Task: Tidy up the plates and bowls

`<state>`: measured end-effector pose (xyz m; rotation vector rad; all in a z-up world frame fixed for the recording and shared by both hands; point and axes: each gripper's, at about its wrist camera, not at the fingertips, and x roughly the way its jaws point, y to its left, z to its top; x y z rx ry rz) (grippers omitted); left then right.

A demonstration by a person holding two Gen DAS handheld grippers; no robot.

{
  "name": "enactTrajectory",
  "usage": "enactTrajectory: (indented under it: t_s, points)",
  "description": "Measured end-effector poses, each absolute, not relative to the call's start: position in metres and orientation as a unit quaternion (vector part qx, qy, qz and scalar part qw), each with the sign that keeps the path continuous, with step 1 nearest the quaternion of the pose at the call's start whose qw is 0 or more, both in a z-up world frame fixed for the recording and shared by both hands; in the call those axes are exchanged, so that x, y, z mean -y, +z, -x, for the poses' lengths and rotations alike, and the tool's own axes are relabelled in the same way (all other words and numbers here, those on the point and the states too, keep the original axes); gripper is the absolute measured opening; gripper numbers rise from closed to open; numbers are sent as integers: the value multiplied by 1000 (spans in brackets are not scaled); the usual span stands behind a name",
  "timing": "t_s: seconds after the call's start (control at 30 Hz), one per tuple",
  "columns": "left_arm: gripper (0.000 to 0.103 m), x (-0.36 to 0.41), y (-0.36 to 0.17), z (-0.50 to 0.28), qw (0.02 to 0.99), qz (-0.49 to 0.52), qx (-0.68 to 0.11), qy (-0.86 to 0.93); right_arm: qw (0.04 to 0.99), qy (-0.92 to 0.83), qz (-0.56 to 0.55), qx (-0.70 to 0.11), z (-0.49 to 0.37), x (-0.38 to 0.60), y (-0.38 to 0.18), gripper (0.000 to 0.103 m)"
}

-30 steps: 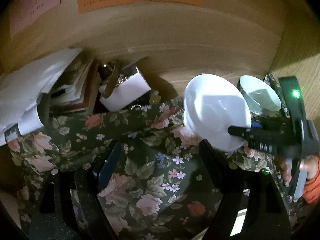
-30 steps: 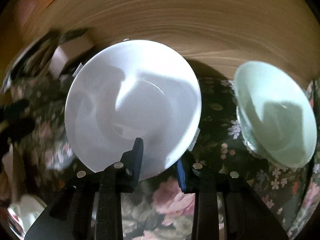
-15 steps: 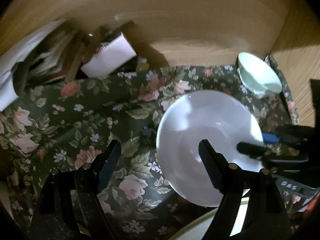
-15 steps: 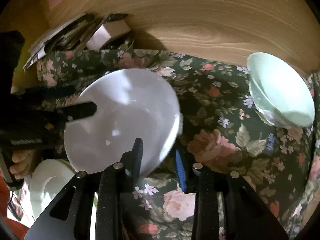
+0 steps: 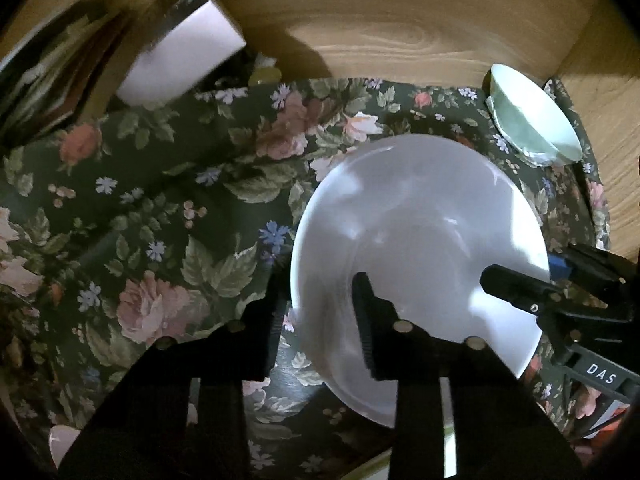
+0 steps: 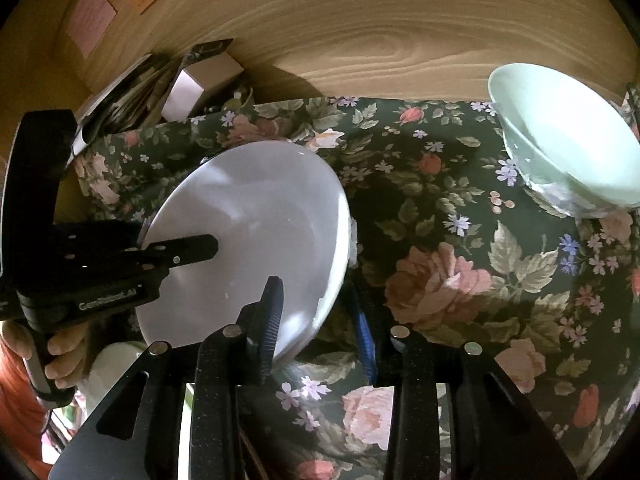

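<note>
Since a second ago the white plate (image 5: 420, 264) has gone from standing nearly upright to tipped low over the floral cloth (image 5: 168, 184), and the left gripper (image 5: 320, 312) has dropped down onto it. Its jaws have just been closing, and now they pinch the plate's near rim, one finger on top and one underneath. The right gripper (image 6: 320, 320) is clamped tight on the opposite edge of the same plate, so both claws have it at once, tilted above the cloth. A pale green bowl (image 6: 568, 140) sits well apart near the cloth's far right corner by the wooden wall (image 6: 360, 32). Back left there's a white box (image 5: 180, 64) and some blurry stacked stuff. Fingers of a hand (image 6: 60, 352) show on the left gripper's handle.
</note>
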<state>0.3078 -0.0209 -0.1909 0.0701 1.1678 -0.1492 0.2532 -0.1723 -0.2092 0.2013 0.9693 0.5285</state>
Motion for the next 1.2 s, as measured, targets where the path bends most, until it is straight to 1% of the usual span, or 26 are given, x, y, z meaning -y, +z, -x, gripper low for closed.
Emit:
enactTrajectory:
  t_s: [0.03,0.13,0.3,0.47,0.83,1.2]
  points:
    - [27,21,-191,-307,831,-33,-551,-72,846,253,-96,-459,-254,171,-209,25]
    - [19,24,-191,-306,829,-35,-552,-77,848,247,-92,-459,-253,169,-207,24]
    - [19,30,-188,-304,837,-48,-541,-74,856,238,-90,-451,-251,169,-201,24]
    - [19,28,-172,-294,850,-36,-519,-86,866,239,-86,-430,-242,171,-183,24]
    - [19,12,-121,-249,888,-15,-451,-85,888,254,-68,-378,-212,161,-143,24]
    - [19,-13,-95,-203,908,1,-414,-64,894,279,-47,-347,-181,132,-119,24]
